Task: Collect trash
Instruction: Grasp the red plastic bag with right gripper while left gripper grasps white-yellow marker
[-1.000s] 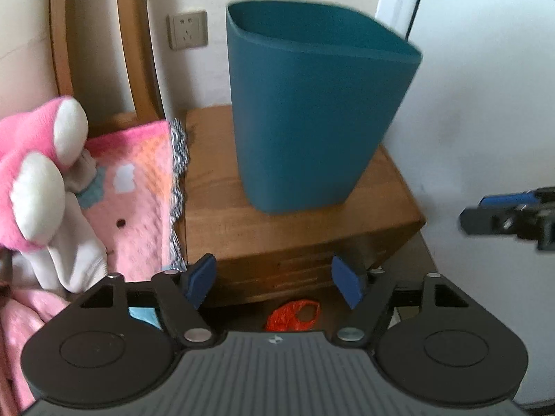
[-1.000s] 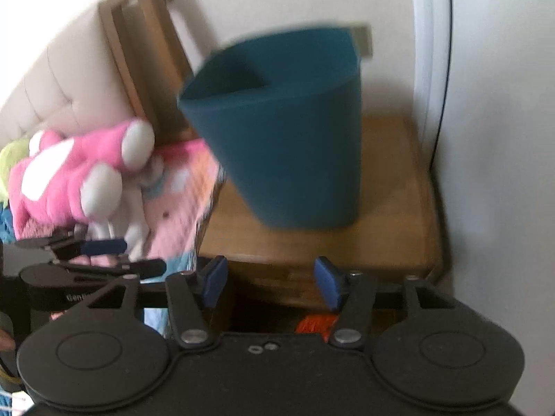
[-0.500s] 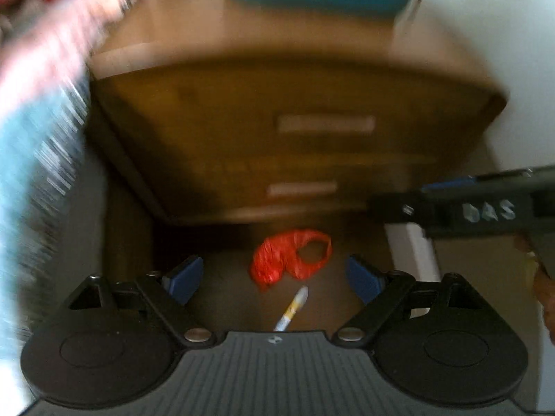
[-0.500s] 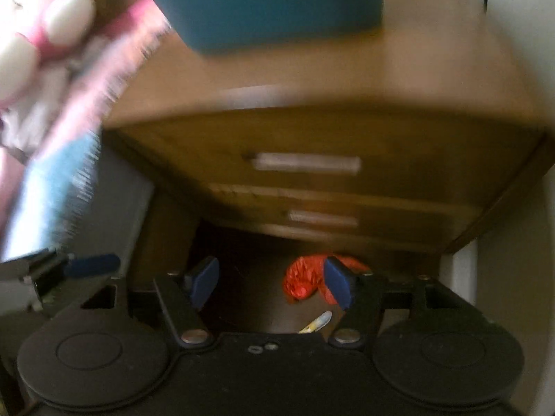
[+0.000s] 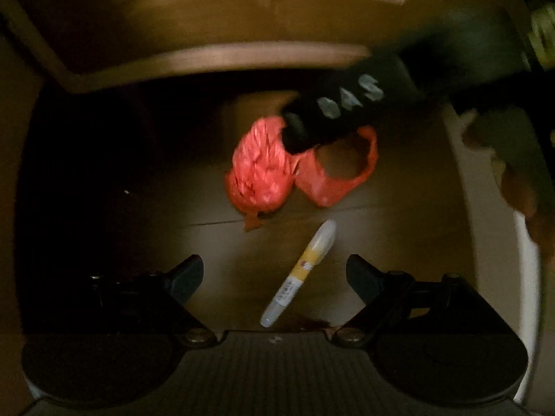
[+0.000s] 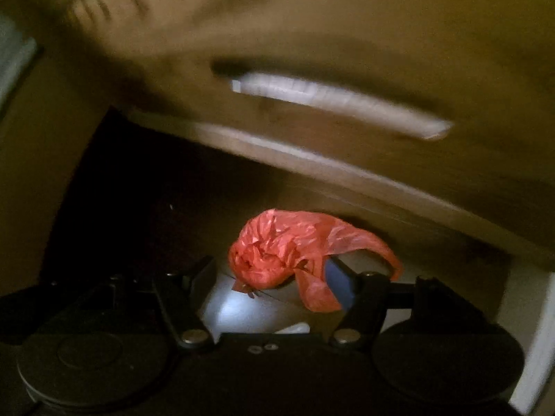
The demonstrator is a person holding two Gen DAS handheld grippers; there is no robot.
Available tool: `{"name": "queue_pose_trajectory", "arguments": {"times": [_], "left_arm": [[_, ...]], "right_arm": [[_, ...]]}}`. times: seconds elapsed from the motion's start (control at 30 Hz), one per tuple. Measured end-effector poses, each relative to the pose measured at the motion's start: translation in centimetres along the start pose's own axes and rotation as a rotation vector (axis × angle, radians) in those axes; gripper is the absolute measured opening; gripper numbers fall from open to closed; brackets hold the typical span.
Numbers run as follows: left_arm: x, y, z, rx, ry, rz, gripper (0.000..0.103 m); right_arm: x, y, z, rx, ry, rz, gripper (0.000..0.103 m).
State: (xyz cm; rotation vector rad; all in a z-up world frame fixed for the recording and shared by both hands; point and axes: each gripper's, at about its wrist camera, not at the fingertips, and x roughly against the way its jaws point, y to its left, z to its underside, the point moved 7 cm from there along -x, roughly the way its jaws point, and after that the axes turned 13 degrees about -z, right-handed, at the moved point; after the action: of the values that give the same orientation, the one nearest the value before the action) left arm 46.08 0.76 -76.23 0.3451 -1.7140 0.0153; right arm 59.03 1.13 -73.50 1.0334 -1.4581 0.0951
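Note:
A crumpled red plastic bag lies on the dark floor in front of the wooden nightstand. A yellow and white pen-like tube lies just nearer. My left gripper points down with its jaws wide open, the tube on the floor between its fingers and untouched. My right gripper is open over the bag, which lies between its fingers with a flap draped across the right finger. In the left wrist view the right gripper's black body covers the bag's top.
The nightstand's lower drawer front and pale handle loom close above the bag. Under the nightstand it is dark. A white wall or skirting stands at the right. A person's hand holds the right gripper.
Both grippers dropped from level with the teal bin on the nightstand down to the floor. The red bag and the tube now fill the views. Both pairs of jaws stand wider.

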Motion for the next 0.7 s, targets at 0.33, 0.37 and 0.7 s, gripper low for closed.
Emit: {"name": "queue_pose_trajectory", "arguments": {"times": [0.33, 0.37, 0.7], "left_arm": [[-7.4, -3.1, 2.8, -0.089, 0.028, -0.041, 0.090], [-8.0, -3.4, 3.1, -0.111, 0.027, -0.047, 0.089], [-11.1, -4.1, 4.4, -0.153, 0.067, -0.068, 0.064]], "right_arm": [[-8.0, -1.8, 0.0, 0.085, 0.068, 0.000, 0.069], [-8.5, -1.8, 0.1, 0.088, 0.074, 0.004, 0.069], [-11.9, -2.5, 1.0, 0.093, 0.097, 0.025, 0.068]]}}
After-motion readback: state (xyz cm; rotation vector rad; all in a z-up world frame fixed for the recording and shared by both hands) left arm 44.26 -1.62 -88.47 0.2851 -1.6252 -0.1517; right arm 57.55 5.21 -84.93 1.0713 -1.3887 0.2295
